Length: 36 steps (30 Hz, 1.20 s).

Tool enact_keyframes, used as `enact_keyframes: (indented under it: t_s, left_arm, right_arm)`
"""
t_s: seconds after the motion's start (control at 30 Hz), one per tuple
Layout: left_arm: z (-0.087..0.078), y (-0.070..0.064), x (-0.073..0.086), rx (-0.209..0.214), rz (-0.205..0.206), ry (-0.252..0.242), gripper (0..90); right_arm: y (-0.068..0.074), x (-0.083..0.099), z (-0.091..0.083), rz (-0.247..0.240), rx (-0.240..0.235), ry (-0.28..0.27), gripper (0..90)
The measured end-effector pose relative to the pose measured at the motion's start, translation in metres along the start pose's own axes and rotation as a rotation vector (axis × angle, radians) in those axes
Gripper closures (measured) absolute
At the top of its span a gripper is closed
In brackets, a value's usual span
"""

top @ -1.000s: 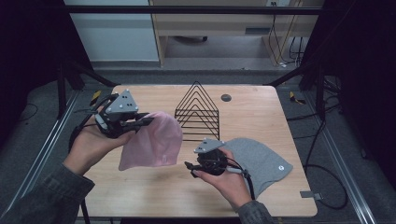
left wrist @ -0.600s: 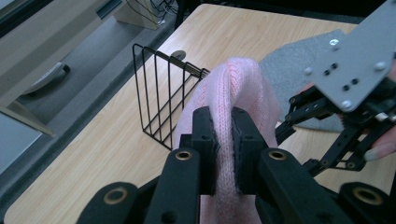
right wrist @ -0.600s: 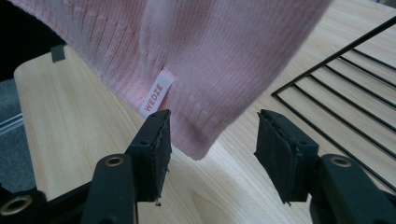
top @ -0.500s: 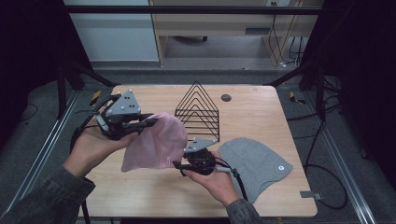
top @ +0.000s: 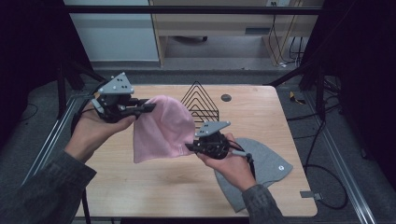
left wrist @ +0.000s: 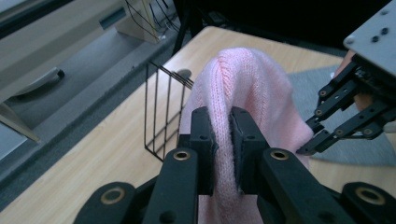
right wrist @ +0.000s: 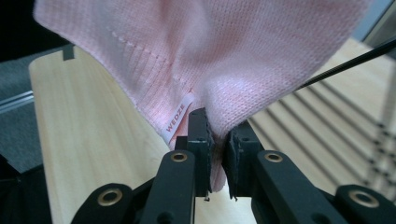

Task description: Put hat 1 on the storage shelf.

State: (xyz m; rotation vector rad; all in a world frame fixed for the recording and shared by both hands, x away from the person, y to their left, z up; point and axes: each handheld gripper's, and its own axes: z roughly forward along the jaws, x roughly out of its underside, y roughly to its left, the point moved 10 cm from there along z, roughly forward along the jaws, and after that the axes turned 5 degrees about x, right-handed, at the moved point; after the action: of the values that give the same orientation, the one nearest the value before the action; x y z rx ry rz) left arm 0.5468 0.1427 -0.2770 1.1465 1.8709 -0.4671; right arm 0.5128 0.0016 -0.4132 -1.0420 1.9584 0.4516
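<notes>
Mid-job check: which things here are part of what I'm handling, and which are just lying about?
In the job:
pink beanie
left hand-held gripper, shut on it
right hand-held gripper, shut on its edge

Lying about:
grey beanie
black wire rack
small dark round object

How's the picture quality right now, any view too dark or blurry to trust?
High view: table evenly lit, surroundings black, slightly soft. Left gripper view: pink hat sharp, rack clear. Right gripper view: hat label readable, knit bright but not blown out, background rack blurred.

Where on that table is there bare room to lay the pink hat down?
Bare wood lies along the near edge of the table, below the pink hat, and right of the wire rack. The grey hat crowds the near right.
</notes>
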Motion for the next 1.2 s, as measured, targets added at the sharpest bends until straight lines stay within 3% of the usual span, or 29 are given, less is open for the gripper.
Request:
enact_keyframes:
  t_s: [0.2, 0.33, 0.43, 0.6, 0.67, 0.8, 1.0, 1.2]
  left_arm:
    - [0.011, 0.027, -0.023, -0.002, -0.007, -0.022, 80.6]
    - [0.018, 0.037, -0.032, -0.017, 0.01, -0.019, 80.6]
    - [0.024, 0.046, -0.04, -0.017, 0.003, -0.029, 80.6]
    - [0.033, 0.061, -0.052, -0.017, -0.014, -0.046, 80.6]
    - [0.045, 0.073, -0.057, -0.015, -0.038, -0.047, 80.6]
    - [0.056, 0.084, -0.067, -0.004, -0.07, -0.065, 80.6]
    - [0.067, 0.095, -0.077, -0.001, -0.069, -0.053, 80.6]
    - [0.081, 0.111, -0.09, 0.011, -0.101, -0.07, 80.4]
  right_arm:
    - [-0.032, -0.024, -0.009, -0.037, 0.011, 0.026, 82.0]
    - [-0.047, -0.034, -0.01, -0.032, 0.011, 0.027, 82.1]
    - [-0.065, -0.048, -0.011, -0.015, 0.016, 0.003, 82.1]
    - [-0.08, -0.058, -0.011, -0.011, 0.033, -0.003, 82.0]
    - [-0.095, -0.063, -0.008, 0.007, 0.041, -0.009, 82.0]
    - [-0.112, -0.07, -0.005, 0.046, 0.052, -0.022, 82.0]
    - [-0.129, -0.071, -0.004, 0.079, 0.066, -0.027, 82.0]
    - [-0.156, -0.073, -0.005, 0.121, 0.089, -0.039, 82.0]
